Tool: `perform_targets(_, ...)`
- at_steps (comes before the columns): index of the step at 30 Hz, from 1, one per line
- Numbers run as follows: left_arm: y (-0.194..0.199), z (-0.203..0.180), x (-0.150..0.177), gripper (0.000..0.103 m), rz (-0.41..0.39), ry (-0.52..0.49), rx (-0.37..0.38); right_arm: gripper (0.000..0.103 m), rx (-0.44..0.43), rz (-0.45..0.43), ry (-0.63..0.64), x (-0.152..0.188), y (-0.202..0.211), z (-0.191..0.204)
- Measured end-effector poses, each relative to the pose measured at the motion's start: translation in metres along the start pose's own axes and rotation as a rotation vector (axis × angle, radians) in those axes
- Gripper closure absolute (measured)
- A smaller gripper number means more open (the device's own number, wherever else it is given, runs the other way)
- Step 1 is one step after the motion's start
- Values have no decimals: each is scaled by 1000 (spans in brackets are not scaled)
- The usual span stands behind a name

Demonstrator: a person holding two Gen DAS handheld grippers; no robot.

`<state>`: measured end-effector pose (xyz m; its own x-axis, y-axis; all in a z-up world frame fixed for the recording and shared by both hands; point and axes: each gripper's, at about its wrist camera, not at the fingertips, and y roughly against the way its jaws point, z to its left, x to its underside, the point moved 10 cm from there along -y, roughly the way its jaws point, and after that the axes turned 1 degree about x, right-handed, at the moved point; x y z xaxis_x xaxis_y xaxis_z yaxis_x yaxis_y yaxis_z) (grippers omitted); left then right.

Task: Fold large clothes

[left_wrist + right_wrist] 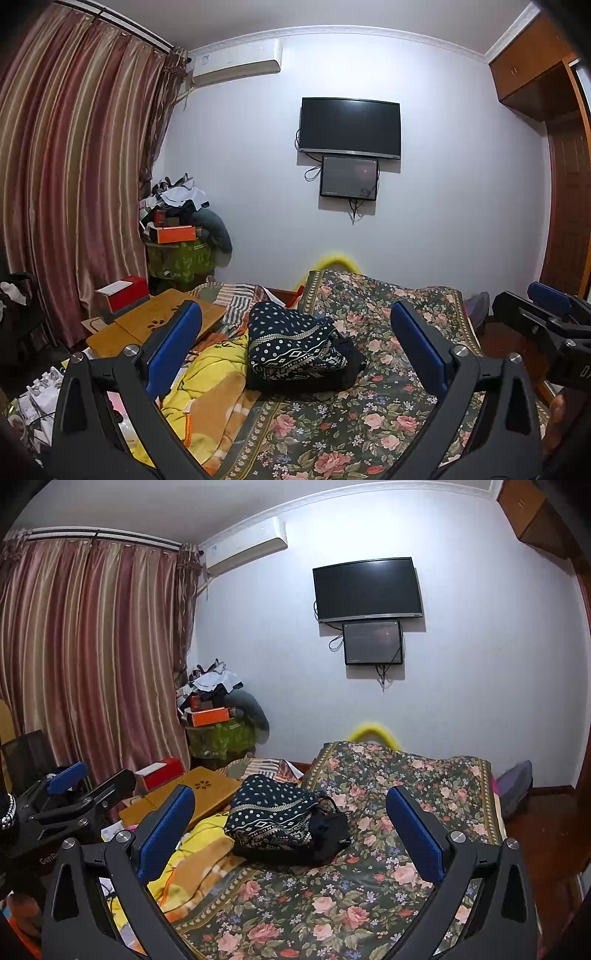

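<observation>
While both hang wide and empty above the floral bedspread (369, 417), the left gripper (295, 343) and right gripper (291, 827) touch nothing. Farther along the bed, the dark patterned garment (291, 347) sits in a compact bundle, apparently folded already; the yellow clothing (207, 373) beside it looks unfolded.

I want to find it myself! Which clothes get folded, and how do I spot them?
Find the flowery bedspread. Near its left edge sits a dark bundle, beside the yellow blanket. It alone is navy with white dots and zigzag bands.
</observation>
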<state>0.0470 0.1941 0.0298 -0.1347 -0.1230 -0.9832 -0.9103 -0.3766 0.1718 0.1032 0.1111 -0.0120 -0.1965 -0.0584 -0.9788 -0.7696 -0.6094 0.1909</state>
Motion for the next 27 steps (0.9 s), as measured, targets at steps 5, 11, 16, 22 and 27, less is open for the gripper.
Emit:
perform_targets(5,-1,-2,-1,0,-1,2,13,0,1,1,-5,0,1,-3)
perform_targets(11,-2,-5,-1,0,3,7,29,0,6,-3,-6,-1,3,-5)
perform_targets(16,-4,-6,-2,0,3,5,36,0,8,-7,-17,-2,4,-7)
perform_targets(22,-10,-7,4,0,36,17,67,0,11,-7,-25,-3,4,-10)
perform_targets(27,-12,-7,5,0,41,22,76,0,13,-2,-24,-2,2,-10)
